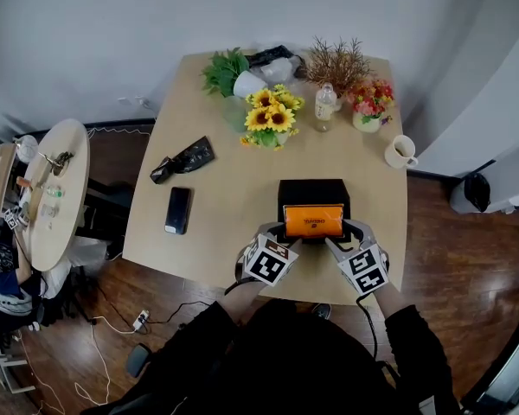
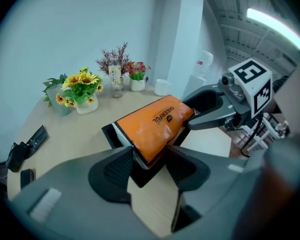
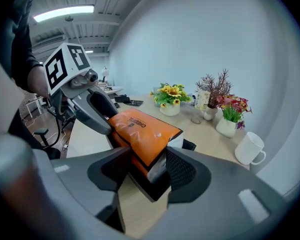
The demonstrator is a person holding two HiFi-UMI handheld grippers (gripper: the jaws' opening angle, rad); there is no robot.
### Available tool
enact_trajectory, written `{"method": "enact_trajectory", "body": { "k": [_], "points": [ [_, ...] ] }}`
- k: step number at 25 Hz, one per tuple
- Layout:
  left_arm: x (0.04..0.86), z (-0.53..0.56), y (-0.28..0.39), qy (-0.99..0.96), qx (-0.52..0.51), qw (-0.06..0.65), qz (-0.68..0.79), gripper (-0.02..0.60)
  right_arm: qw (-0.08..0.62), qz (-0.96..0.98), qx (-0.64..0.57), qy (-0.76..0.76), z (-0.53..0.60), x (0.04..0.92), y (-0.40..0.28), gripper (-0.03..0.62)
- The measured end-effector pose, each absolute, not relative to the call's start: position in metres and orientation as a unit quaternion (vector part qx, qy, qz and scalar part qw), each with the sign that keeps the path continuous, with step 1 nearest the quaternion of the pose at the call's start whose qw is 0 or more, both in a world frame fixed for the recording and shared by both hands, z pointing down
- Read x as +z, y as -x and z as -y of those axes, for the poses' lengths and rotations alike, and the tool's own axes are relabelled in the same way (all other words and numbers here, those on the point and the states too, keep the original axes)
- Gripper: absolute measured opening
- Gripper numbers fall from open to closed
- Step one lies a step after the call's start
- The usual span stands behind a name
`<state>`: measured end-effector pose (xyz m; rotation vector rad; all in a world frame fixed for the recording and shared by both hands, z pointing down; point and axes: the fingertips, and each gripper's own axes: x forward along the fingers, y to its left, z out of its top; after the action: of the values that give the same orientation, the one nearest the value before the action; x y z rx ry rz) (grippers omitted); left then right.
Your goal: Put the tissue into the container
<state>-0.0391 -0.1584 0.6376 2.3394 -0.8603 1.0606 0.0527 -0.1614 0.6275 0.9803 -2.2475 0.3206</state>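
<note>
Left gripper (image 1: 275,232) and right gripper (image 1: 350,230) pinch the tissue pack (image 1: 313,221) over the container (image 1: 311,191); tan table (image 1: 233,197), dark floor (image 1: 450,223).

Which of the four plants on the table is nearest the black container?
The yellow sunflowers. The leafy green plant, dried twigs and red-pink flowers all stand farther back from the black container.

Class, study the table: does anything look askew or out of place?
Only the orange tissue pack: it sticks up above the rim of the black box instead of lying down inside, its ends pinched by the left tool and right tool. Nothing else stands out.
</note>
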Motion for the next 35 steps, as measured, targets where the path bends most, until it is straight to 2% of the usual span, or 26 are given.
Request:
{"method": "enact_trajectory", "body": {
  "k": [8, 15, 22, 28, 30, 35],
  "points": [
    [0.643, 0.164, 0.037, -0.837, 0.408, 0.221, 0.289, 0.184, 0.332, 0.853, 0.153, -0.372, 0.166, 0.637, -0.056, 0.219],
    [0.647, 0.171, 0.031, -0.821, 0.437, 0.244, 0.274, 0.186, 0.369, 0.827, 0.216, -0.365, 0.169, 0.652, -0.058, 0.223],
    [0.651, 0.173, 0.030, -0.808, 0.454, 0.245, 0.283, 0.187, 0.397, 0.812, 0.216, -0.369, 0.172, 0.653, -0.059, 0.227],
    [0.653, 0.172, 0.030, -0.793, 0.479, 0.265, 0.268, 0.212, 0.431, 0.800, 0.214, -0.359, 0.174, 0.654, -0.060, 0.253],
    [0.651, 0.170, 0.031, -0.793, 0.477, 0.268, 0.268, 0.218, 0.435, 0.798, 0.210, -0.362, 0.174, 0.651, -0.060, 0.281],
    [0.646, 0.167, 0.034, -0.797, 0.469, 0.267, 0.271, 0.226, 0.431, 0.799, 0.205, -0.367, 0.169, 0.645, -0.061, 0.293]
  ]
}}
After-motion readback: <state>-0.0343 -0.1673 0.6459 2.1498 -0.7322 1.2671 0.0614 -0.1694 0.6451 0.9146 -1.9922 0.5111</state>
